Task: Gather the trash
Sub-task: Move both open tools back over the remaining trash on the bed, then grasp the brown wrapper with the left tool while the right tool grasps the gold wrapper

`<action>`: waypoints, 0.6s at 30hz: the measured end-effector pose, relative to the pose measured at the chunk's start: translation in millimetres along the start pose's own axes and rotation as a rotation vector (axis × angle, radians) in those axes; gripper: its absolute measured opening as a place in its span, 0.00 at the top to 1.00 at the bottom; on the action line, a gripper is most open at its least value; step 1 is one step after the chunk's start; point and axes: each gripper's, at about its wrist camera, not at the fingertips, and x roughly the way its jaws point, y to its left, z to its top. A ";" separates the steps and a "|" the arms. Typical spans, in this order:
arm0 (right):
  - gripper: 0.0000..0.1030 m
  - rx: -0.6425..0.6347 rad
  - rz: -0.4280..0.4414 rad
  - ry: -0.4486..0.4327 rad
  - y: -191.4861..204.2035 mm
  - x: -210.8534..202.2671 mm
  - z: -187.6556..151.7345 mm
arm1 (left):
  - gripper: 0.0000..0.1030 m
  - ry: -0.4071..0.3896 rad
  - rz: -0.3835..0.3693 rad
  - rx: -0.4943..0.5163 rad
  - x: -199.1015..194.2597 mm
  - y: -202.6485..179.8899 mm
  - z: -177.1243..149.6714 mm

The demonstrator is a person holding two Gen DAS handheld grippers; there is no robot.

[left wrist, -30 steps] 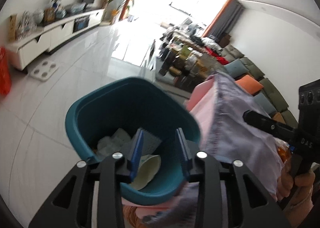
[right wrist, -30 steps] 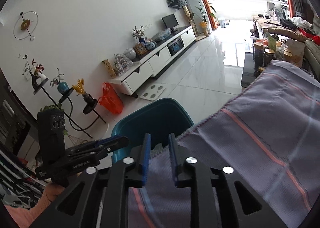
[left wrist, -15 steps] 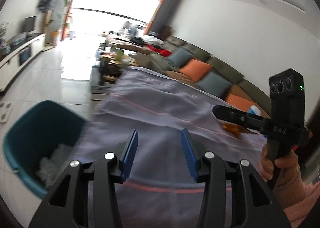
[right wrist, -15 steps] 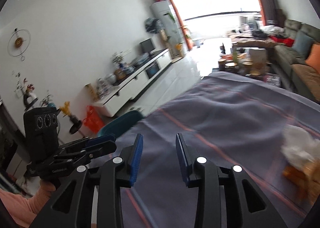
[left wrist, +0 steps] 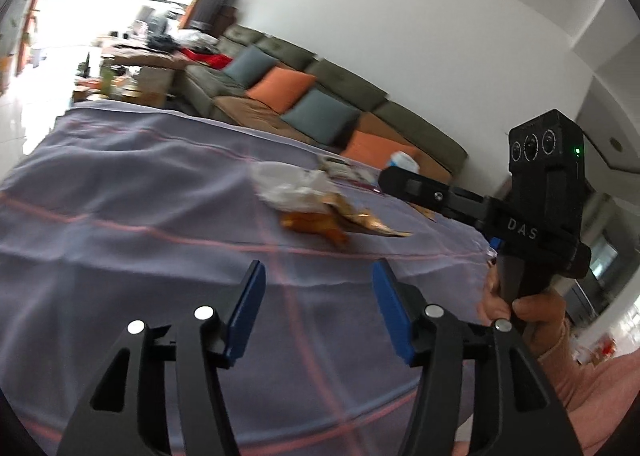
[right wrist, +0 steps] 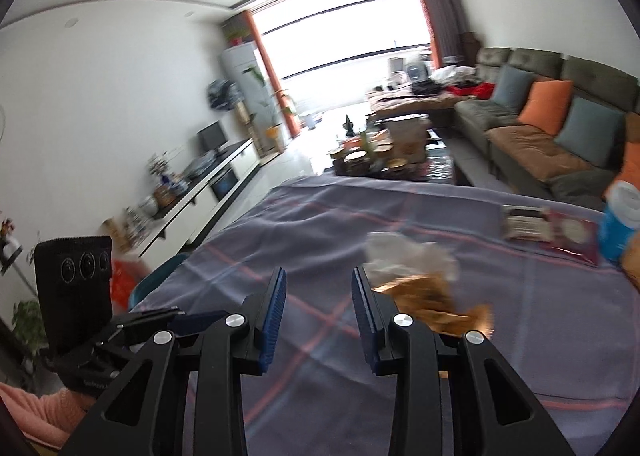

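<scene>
A crumpled white tissue (left wrist: 292,186) lies on a golden-orange wrapper (left wrist: 332,222) on the purple striped tablecloth (left wrist: 120,196). Both show in the right wrist view too, tissue (right wrist: 408,256) and wrapper (right wrist: 436,304), just right of my right gripper (right wrist: 318,284), which is open and empty. My left gripper (left wrist: 318,276) is open and empty above the cloth, short of the trash. The teal bin's rim (right wrist: 156,284) peeks past the table's left edge.
A flat red-and-white packet (right wrist: 552,228) and a blue can with a white lid (right wrist: 620,224) lie at the table's far right. A sofa with orange and grey cushions (left wrist: 304,96) stands behind. The right gripper's body (left wrist: 532,200) is right of the trash.
Both grippers swung from the teal bin toward the table and opened wider. The tissue and wrapper have come into view ahead; the bin has left the left wrist view.
</scene>
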 end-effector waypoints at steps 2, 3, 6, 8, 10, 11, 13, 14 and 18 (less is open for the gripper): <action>0.66 0.021 -0.024 -0.015 -11.8 -7.0 -0.2 | 0.45 0.025 -0.030 -0.004 18.7 -6.9 4.8; 0.66 0.029 -0.032 -0.021 -16.9 -9.5 -0.2 | 0.44 0.035 -0.045 -0.009 24.8 -8.5 7.0; 0.66 0.058 -0.046 -0.040 -33.1 -16.9 -1.2 | 0.42 0.068 -0.079 -0.026 44.3 -13.4 13.4; 0.66 0.076 -0.051 -0.049 -41.7 -19.7 -2.1 | 0.40 0.083 -0.087 -0.029 57.8 -16.0 17.6; 0.62 0.090 -0.056 -0.055 -47.1 -23.5 -4.0 | 0.40 0.104 -0.103 -0.045 73.7 -17.0 24.2; 0.62 0.097 -0.059 -0.057 -50.4 -24.0 -4.6 | 0.40 0.112 -0.113 -0.053 77.8 -16.6 25.5; 0.62 0.108 -0.061 -0.058 -57.2 -24.8 -6.5 | 0.40 0.129 -0.110 -0.072 91.0 -15.2 29.6; 0.62 0.112 -0.062 -0.058 -58.4 -25.3 -7.7 | 0.40 0.138 -0.111 -0.077 97.2 -15.4 31.5; 0.62 0.131 -0.063 -0.052 -68.8 -23.8 -10.3 | 0.40 0.175 -0.119 -0.119 115.8 -10.7 35.1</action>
